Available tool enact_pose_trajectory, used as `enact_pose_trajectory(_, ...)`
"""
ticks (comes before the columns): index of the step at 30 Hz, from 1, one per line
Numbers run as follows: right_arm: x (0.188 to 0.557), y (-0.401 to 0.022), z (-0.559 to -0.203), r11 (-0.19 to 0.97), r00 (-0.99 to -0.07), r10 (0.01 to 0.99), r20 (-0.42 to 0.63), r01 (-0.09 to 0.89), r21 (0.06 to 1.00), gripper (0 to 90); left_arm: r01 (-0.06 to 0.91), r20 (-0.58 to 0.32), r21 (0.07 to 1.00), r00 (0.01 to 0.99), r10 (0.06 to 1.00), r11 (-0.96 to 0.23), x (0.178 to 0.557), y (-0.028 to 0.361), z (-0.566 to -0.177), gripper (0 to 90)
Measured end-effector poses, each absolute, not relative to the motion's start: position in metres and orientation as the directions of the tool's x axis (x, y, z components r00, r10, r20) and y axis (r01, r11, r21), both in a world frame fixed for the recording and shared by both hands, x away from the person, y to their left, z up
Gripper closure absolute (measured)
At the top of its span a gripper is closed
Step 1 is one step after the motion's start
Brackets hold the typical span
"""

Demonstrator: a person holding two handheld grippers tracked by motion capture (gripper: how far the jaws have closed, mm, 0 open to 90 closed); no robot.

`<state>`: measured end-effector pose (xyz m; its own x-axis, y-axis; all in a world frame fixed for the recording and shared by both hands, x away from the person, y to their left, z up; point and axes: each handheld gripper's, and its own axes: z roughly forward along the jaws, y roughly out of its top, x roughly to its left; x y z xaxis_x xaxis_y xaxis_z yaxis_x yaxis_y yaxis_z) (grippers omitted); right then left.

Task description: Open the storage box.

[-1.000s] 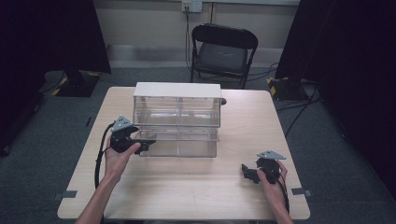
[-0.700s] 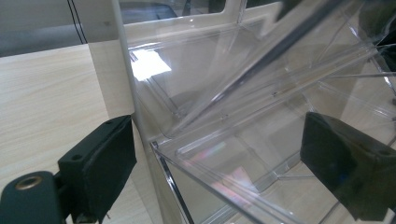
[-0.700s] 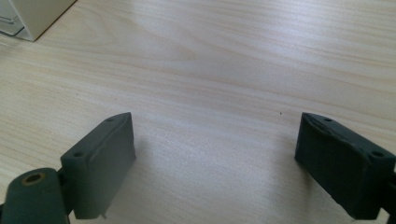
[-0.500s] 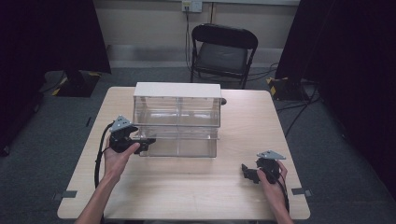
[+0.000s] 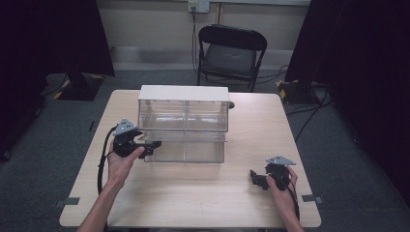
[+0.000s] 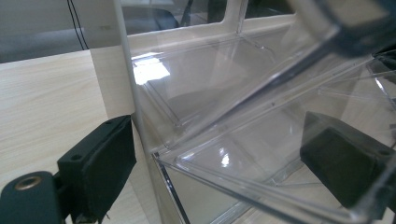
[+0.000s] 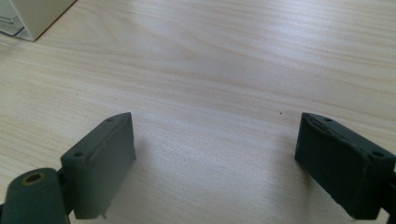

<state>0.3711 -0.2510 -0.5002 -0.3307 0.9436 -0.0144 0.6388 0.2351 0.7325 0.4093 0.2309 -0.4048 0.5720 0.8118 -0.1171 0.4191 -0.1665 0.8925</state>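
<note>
We are holding the left gripper (image 5: 153, 146) at about nine o'clock on the table (image 5: 193, 203), its jaws spread around the front-left corner of the clear drawer (image 5: 188, 149), which is sticking out of the transparent drawer unit (image 5: 183, 113) sitting at mid-table toward twelve. The right gripper (image 5: 255, 178) is resting near four o'clock, jaws spread wide over bare wood. We are judging the risk here: closing on a slick corner could let the pads slip off, or a skewed pull could jam the drawer and drag the whole light unit.

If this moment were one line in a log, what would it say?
left gripper: open, jaws straddling clear drawer corner | right gripper: open, over table
</note>
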Motion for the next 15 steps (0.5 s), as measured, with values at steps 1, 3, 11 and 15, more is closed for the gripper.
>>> enact_pose_trajectory(1, 0.3711, -0.251, -0.5002, 0.235, -0.33, 0.944, -0.015, 0.639, 0.733, 11.4, 0.418, -0.126, 0.895, 0.569, 0.812, -0.154, 0.4092, 0.2303, -0.4048, 9.8)
enact_pose_trajectory(3, 0.3711, -0.251, -0.5002, 0.235, -0.33, 0.944, -0.015, 0.639, 0.733, 11.4, 0.417, -0.125, 0.895, 0.57, 0.812, -0.156, 0.4093, 0.2304, -0.4046, 9.8)
enact_pose_trajectory(11, 0.3711, -0.251, -0.5002, 0.235, -0.33, 0.944, -0.015, 0.639, 0.732, 11.4, 0.416, -0.128, 0.897, 0.571, 0.811, -0.151, 0.4093, 0.2305, -0.4034, 9.6)
enact_pose_trajectory(15, 0.3711, -0.251, -0.5002, 0.235, -0.331, 0.944, -0.015, 0.639, 0.732, 11.4, 0.415, -0.116, 0.894, 0.572, 0.812, -0.166, 0.4095, 0.2307, -0.4025, 9.5)
